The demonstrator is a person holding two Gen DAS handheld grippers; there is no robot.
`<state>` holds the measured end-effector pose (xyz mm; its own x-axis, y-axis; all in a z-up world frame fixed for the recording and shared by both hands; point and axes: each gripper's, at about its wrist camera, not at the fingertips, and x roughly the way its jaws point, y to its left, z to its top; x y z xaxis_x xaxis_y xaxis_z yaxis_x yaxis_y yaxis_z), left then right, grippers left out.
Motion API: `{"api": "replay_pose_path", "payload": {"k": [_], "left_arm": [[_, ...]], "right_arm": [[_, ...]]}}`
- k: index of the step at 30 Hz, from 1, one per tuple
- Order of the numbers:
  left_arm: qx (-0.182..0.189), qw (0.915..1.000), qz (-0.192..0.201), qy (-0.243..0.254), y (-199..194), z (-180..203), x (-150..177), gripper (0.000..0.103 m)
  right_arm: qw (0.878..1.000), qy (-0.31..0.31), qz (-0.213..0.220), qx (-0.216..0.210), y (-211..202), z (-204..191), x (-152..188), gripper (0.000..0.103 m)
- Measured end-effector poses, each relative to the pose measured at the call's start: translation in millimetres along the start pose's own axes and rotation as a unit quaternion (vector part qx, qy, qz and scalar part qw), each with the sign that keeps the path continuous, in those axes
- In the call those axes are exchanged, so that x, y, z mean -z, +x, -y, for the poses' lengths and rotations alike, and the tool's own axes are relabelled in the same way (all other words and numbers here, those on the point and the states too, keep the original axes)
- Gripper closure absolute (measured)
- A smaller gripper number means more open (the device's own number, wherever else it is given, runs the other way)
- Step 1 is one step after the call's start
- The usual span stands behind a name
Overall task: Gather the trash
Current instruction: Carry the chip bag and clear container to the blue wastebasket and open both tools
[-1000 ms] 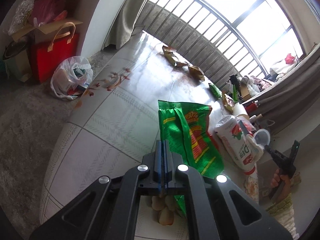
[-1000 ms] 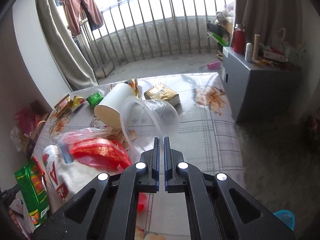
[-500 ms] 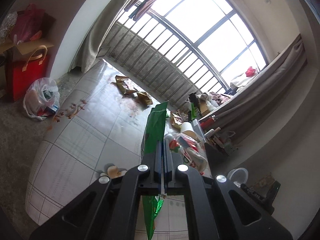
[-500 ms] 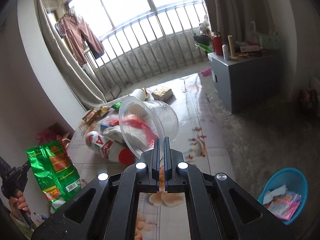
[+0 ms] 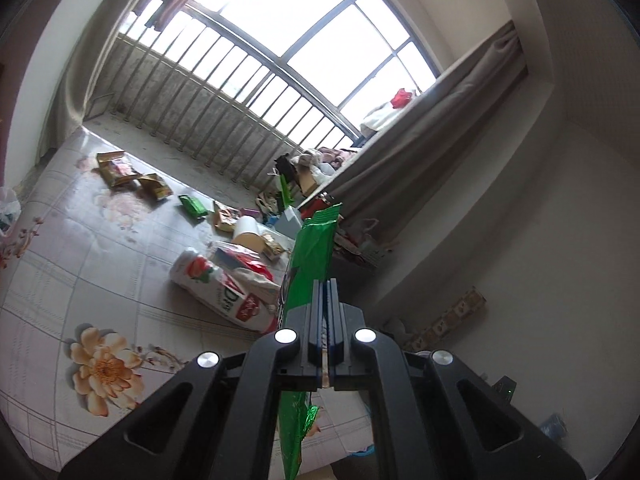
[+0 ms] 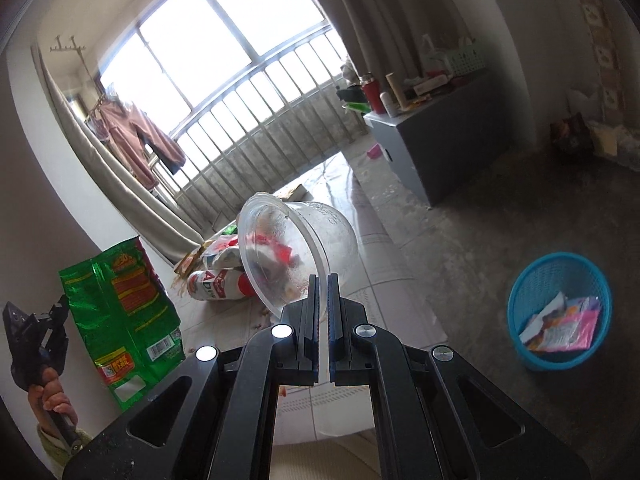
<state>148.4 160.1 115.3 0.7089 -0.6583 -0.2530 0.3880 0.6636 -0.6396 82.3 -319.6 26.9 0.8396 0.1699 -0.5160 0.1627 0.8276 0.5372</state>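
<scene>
The green snack bag (image 5: 310, 256) hangs clenched in the left claw (image 5: 325, 292), now lifted clear of the floral mat (image 5: 60, 280). The right claw (image 6: 321, 288) pinches the clear plastic bowl (image 6: 296, 256), also raised. Both have swung toward the blue basket (image 6: 560, 276), so dropping comes next.

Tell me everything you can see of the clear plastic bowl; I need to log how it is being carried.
The clear plastic bowl is a round, see-through container with a thick rolled rim and a cloudy, smeared wall. It is held off the table, tipped on its side with the mouth facing left. The right gripper has its fingers shut on the rim's near edge. It looks empty; the red and white seen through it is litter behind. Nothing else touches it.
</scene>
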Motion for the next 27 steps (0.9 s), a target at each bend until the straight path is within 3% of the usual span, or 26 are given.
{"api": "replay_pose_path", "payload": {"k": [7,13,17,20,23,27], "left_arm": [[0.065,0.9955,-0.059,0.037,49,59,16,0.102],[0.119,0.9814,-0.132,0.072,124,117,43,0.102],[0.146,0.9645,-0.202,0.086,195,158,77,0.102],[0.145,0.9525,-0.248,0.102,250,182,106,0.102],[0.127,0.9396,-0.282,0.146,302,208,142,0.102],[0.092,0.9161,-0.329,0.210,371,235,195,0.102]], "right_arm": [[0.998,0.040,0.033,0.027,-34,40,2,0.101],[0.991,0.091,0.066,0.065,-63,93,7,0.101],[0.983,0.134,0.075,0.097,-78,136,18,0.101],[0.976,0.168,0.073,0.121,-82,168,27,0.101],[0.966,0.207,0.059,0.141,-80,203,39,0.101],[0.955,0.250,0.030,0.159,-67,237,54,0.101]]}}
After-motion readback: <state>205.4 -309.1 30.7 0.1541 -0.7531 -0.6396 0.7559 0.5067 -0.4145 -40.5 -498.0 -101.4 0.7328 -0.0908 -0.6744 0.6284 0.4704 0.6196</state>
